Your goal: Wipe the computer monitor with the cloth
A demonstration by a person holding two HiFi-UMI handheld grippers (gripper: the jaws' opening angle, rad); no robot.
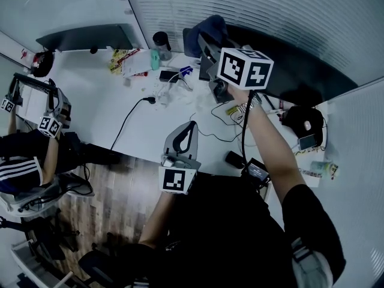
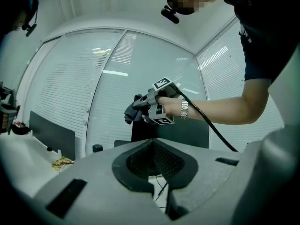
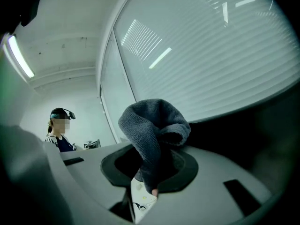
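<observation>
Cables, cup, perhaps snack packets near cloth, monitor

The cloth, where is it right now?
The cloth is pinched in the right gripper, held up by the left end of the monitor, just right of the cup in the head view.

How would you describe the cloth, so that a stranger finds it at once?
Look at the white desk, then the dark monitor at its far right. By the monitor's left end, the right tongs are shut on the cloth: dark grey, fuzzy and bunched, the only thing held aloft.
</observation>
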